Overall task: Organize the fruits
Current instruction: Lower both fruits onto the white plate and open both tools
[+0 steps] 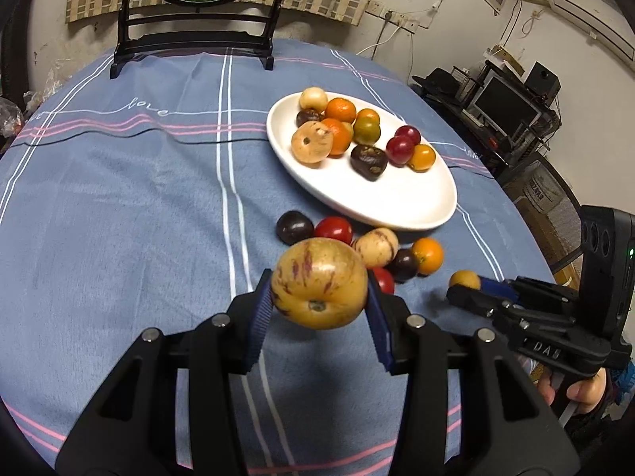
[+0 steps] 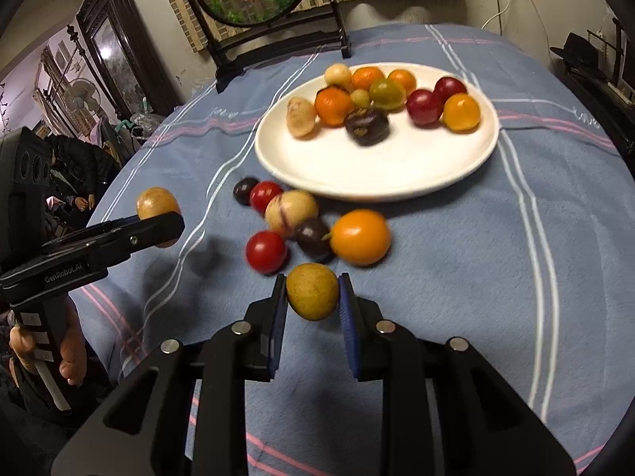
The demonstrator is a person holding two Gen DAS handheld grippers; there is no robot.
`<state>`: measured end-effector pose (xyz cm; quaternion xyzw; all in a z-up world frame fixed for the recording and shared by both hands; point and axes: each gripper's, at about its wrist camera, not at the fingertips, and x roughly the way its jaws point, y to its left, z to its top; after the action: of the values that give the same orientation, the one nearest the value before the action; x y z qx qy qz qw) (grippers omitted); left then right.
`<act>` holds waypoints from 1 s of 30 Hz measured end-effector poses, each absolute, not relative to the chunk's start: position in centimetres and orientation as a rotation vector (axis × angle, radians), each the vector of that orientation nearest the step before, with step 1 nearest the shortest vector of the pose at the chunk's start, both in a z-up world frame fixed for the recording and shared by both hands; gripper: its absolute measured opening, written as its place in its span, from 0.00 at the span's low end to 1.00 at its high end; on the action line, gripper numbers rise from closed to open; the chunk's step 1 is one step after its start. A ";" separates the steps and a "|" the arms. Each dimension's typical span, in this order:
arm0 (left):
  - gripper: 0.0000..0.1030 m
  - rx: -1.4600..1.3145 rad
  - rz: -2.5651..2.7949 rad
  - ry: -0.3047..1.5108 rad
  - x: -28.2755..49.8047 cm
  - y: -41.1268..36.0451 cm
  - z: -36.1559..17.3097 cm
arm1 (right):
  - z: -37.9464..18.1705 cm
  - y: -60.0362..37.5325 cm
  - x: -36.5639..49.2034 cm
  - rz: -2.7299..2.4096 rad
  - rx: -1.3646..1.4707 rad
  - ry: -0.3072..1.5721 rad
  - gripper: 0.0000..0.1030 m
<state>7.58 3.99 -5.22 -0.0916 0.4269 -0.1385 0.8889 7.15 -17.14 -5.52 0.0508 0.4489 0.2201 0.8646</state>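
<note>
Both tongs grip fruit at my end: the left tongs (image 1: 319, 297) clamp a large, smooth yellow fruit with purple streaks (image 1: 319, 283), its blue ribbed pads (image 1: 260, 317) pressed on either side and the fruit lifted clear of the cloth, while the right tongs (image 2: 312, 301) pinch a small, dull mustard-yellow fruit (image 2: 312, 295) between the same kind of ribbed pads. From the right wrist view I read "GenRobot.AI" in white along the black plastic body of the left tool; from the left wrist view the right tool shows embossed letters that look like "DAS", though I cannot be sure of them. The counter carries a soft blue tablecloth (image 1: 119, 206) with white and pink stripes and the word "love" stitched in white script. On it sits a glossy white oval plate (image 2: 377, 174) holding round fruits: oranges, dark red plums, a wrinkled dark purple one, a greenish one and pale tan ones. Just in front of the plate's near rim, a loose cluster (image 2: 293, 222) lies on the cloth: two shiny red tomatoes, two dark purple fruits, a pale streaked one and a bright orange one, several touching. At the far edge stands a black wooden stand (image 1: 194, 35) holding a round painted panel.
</note>
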 end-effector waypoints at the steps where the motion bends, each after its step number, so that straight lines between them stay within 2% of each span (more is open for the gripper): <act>1: 0.44 -0.189 -0.288 0.887 7.9 3.9 -5.1 | -5.1 -17.6 7.5 0.449 0.104 0.928 0.25; 13: 0.44 -0.082 -0.318 0.878 18.1 -0.9 -1.9 | -0.5 -18.5 14.0 0.376 0.030 0.775 0.25; 18: 0.44 -0.059 -0.329 0.962 22.8 -3.6 -4.4 | -3.5 -17.7 18.8 0.332 -0.036 0.851 0.25; 23: 0.45 -0.062 -0.332 0.991 23.9 -4.1 -5.7 | -6.0 -18.2 21.3 0.314 -0.013 0.918 0.25; 25: 0.49 -0.059 -0.325 0.982 24.0 -4.1 -5.4 | -6.0 -18.4 21.6 0.305 -0.003 0.919 0.25; 26: 0.55 -0.066 -0.325 0.967 23.9 -3.9 -4.9 | -5.8 -18.4 21.7 0.302 0.000 0.914 0.27; 27: 0.64 -0.074 -0.324 0.948 23.8 -3.7 -4.3 | -5.5 -18.5 21.7 0.298 0.003 0.905 0.37; 28: 0.65 -0.087 -0.320 0.913 23.3 -3.4 -3.3 | -5.1 -18.6 21.5 0.283 0.008 0.886 0.51; 30: 0.65 -0.087 -0.319 0.866 22.5 -2.9 -1.7 | -4.0 -19.1 20.7 0.269 0.019 0.841 0.55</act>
<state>22.49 -2.89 -1.75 -0.0419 0.4178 -0.1539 0.8944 20.68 -19.09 -3.98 0.0092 0.4070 0.1302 0.9040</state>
